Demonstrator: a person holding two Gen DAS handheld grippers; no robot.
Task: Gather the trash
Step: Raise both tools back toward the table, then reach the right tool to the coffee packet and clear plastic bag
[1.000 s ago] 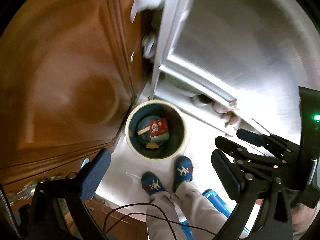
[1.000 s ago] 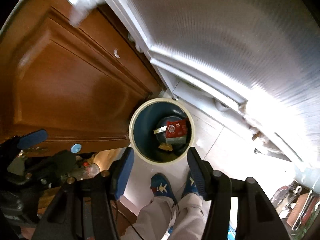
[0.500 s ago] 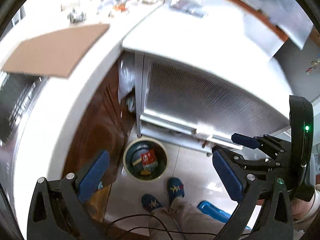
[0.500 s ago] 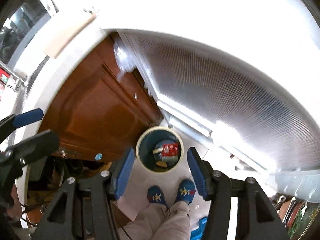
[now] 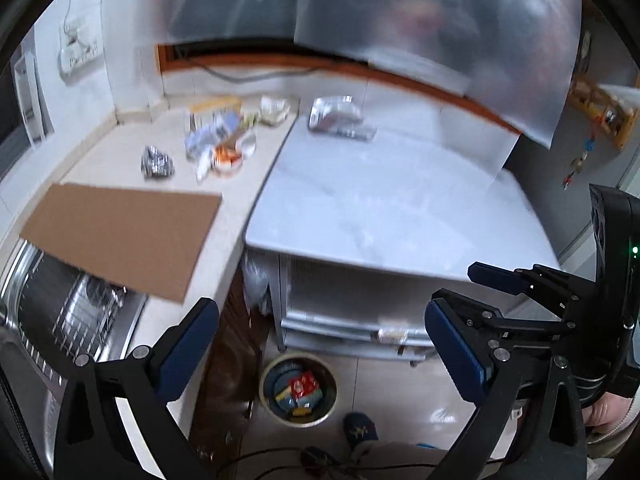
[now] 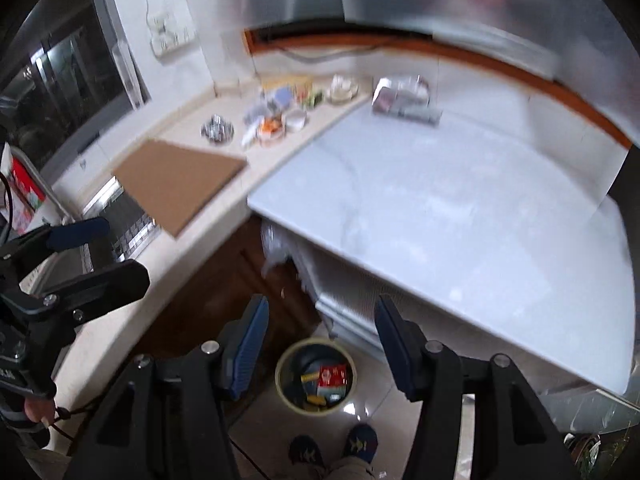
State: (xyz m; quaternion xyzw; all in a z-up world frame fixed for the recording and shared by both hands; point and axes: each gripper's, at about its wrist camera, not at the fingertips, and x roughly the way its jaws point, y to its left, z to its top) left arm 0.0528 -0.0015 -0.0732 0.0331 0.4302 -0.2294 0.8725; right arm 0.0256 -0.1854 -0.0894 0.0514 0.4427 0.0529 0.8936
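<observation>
Trash lies in two places, reckoned from the one white table (image 5: 392, 208): a blurred cluster on the counter (image 5: 120, 148) beside its far corner — perhaps six pieces — and wrappers in the single bin (image 6: 315, 380) below its front, handy for drops. Left gripper (image 5: 320, 344) and right gripper (image 6: 320, 344) hang spread, empty — free to fetch more.

We are in a home kitchen: a pale stone tabletop (image 5: 236, 216) runs along a tiled wall, with a steel sink and dish rack (image 5: 76, 312), wooden cabinet doors (image 6: 224, 280) below, food packets (image 5: 218, 136) in the corner, and a small bin (image 5: 298, 390) on the tiled floor.
</observation>
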